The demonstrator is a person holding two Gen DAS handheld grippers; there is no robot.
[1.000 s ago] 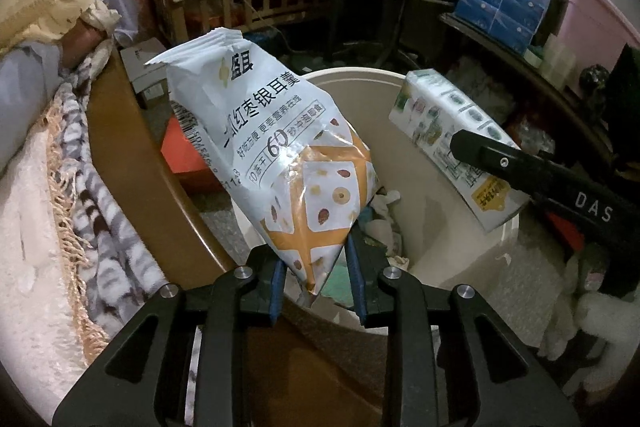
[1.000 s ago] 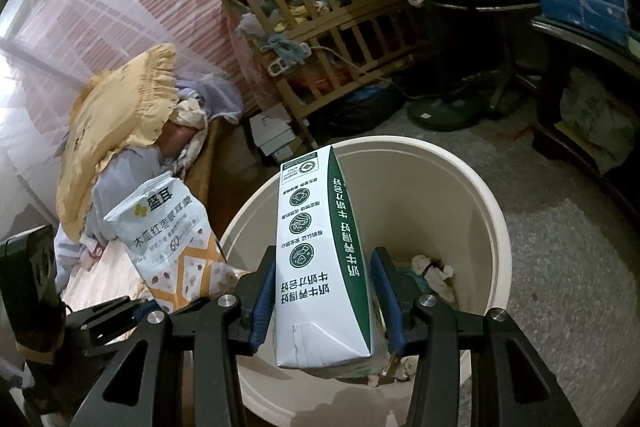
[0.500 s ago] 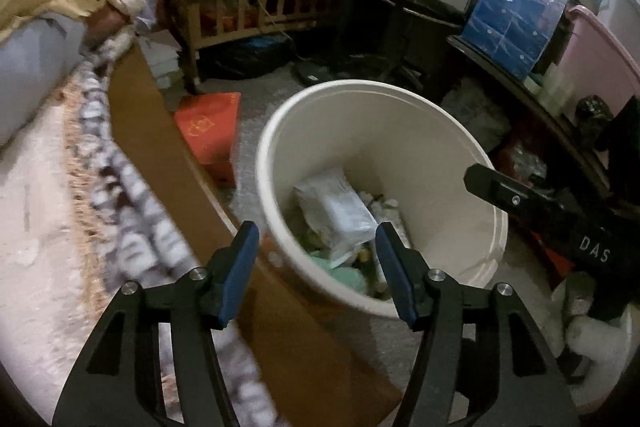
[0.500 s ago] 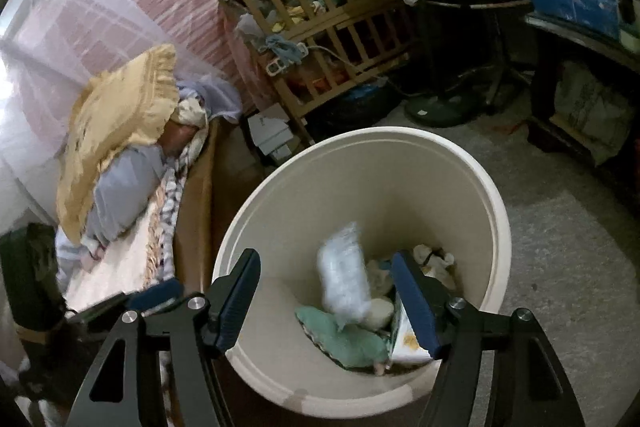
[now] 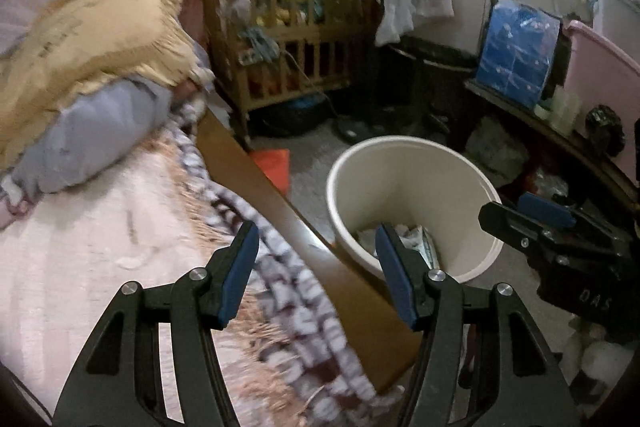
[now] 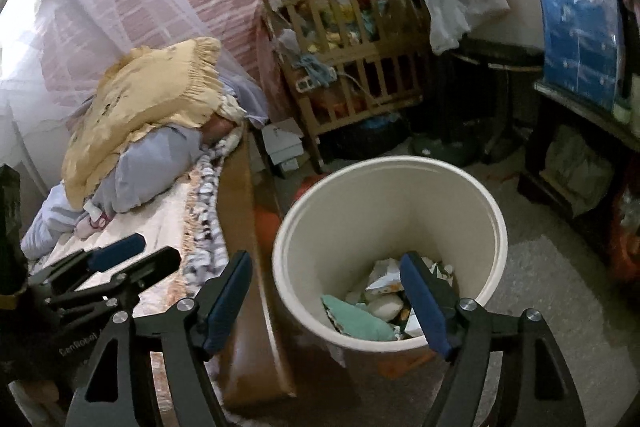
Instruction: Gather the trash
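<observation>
A cream trash bucket stands on the floor beside the bed; it also shows in the right wrist view. Trash lies at its bottom, among it a teal piece and white wrappers. My left gripper is open and empty, held above the bed's wooden edge, left of the bucket. My right gripper is open and empty, above the bucket's near rim. Each gripper shows in the other's view: the right one, the left one.
The bed with a fringed blanket, a yellow pillow and its wooden side rail is on the left. A wooden crib stands behind. Dark shelves with a blue pack line the right.
Both grippers opened and dropped the snack bag and the carton into the bucket. Both then pulled back and up; the left one swung left over the bed edge.
</observation>
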